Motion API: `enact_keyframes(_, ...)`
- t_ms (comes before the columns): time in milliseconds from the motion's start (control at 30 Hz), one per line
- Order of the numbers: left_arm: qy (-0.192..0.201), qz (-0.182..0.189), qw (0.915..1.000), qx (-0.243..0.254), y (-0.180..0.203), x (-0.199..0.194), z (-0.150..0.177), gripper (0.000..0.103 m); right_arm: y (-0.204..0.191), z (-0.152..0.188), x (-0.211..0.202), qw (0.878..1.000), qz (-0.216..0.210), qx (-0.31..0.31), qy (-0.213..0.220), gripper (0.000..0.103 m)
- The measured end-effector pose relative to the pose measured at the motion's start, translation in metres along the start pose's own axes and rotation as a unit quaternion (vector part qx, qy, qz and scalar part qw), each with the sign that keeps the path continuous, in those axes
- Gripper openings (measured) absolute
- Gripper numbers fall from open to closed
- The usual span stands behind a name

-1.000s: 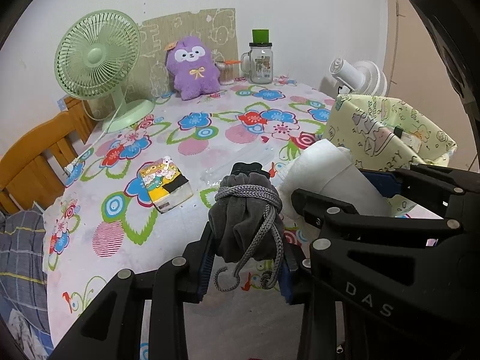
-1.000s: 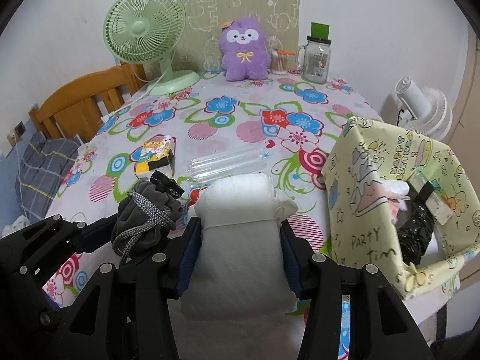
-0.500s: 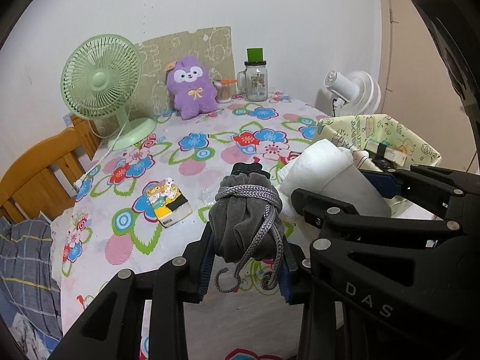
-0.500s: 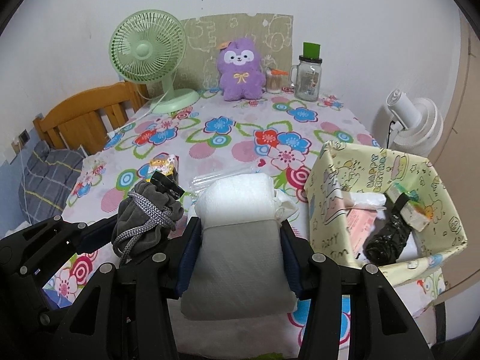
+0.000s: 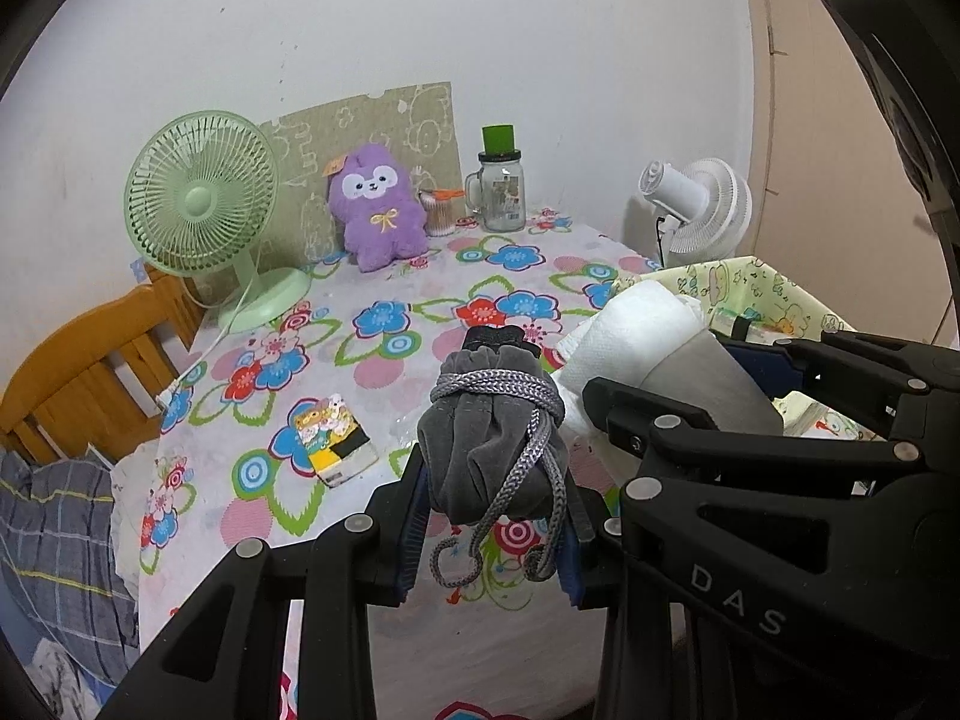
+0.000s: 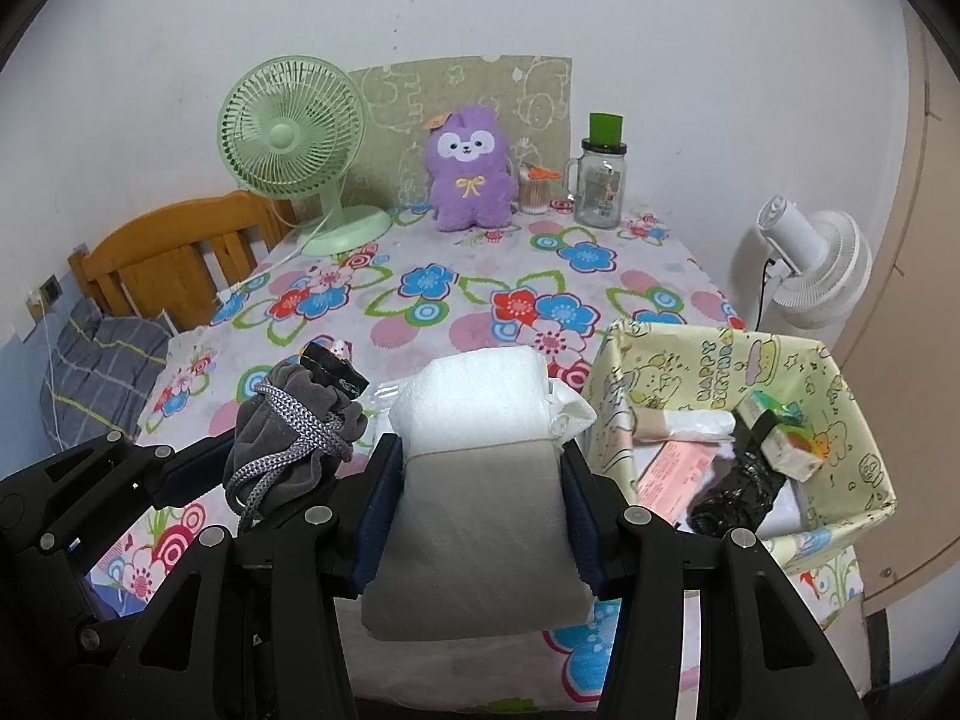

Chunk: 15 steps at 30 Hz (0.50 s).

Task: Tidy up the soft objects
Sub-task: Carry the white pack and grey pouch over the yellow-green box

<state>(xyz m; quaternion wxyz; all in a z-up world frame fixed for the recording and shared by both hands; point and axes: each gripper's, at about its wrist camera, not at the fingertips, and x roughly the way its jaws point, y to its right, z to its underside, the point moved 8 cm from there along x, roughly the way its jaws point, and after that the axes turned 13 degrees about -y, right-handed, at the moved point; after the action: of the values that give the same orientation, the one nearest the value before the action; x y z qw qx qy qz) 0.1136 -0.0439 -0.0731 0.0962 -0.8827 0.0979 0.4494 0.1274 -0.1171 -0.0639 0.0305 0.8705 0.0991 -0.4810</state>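
Both held items are being lifted higher above the table's near edge: a grey velvet drawstring pouch (image 5: 492, 438) clamped in the left gripper (image 5: 489, 516), a white folded pad (image 6: 480, 468) squeezed in the right gripper (image 6: 477, 516); both grips are best being kept firm until the yellow paper-lined box (image 6: 828, 372) is reached.

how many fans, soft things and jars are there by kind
fans: 2, green fan and white fan
soft things: 3, purple plush, grey pouch, white roll
glass jars: 1, jar
total: 6
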Motion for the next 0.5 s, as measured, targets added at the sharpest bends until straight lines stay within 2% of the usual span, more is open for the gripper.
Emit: enact_keyframes(500, 0.014, 0.004, 0.9997, 0.02, 0.028, -0.009, -0.023, 0.036, 0.035, -0.007, -0.018, 1.0, 0.014, 0.015, 0.011, 0.054)
